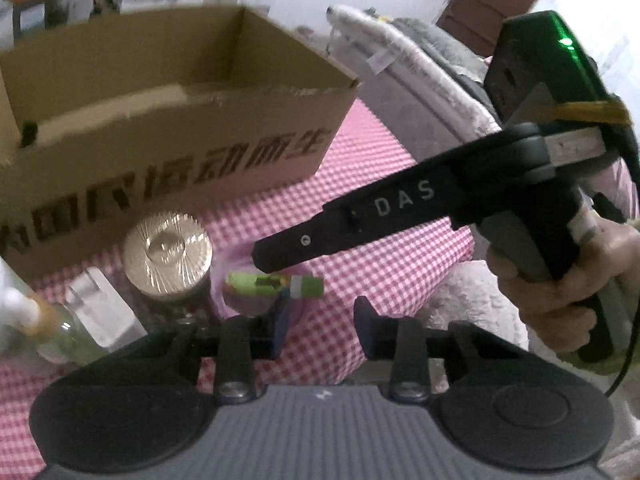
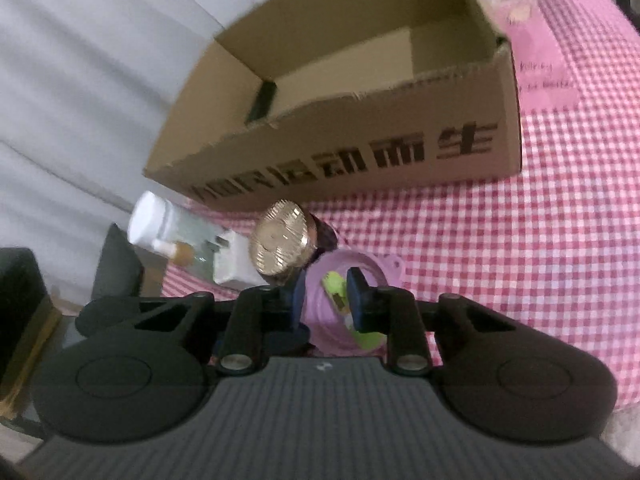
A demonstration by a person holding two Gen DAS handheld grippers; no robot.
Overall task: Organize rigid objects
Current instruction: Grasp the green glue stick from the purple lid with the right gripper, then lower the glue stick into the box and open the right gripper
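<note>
Cardboard box (image 1: 160,120) fills both views; only my left camera shows the hand (image 1: 560,300) tilting the right gripper (image 1: 266,256) downward. Both it and the left gripper (image 1: 322,316) stand slightly parted, empty.

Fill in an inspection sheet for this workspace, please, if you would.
Surface: pink checked cloth.
Job's things: open cardboard box, looks empty; before it a gold-lidded jar and a pink bowl holding a green tube.
Clutter: white plug, clear bottle.
Grippers: left gripper jaws open, empty; right gripper jaws straddle the bowl's rim, not pressing.
Cables: black cable by the hand.
Surroundings: pale bedding.
</note>
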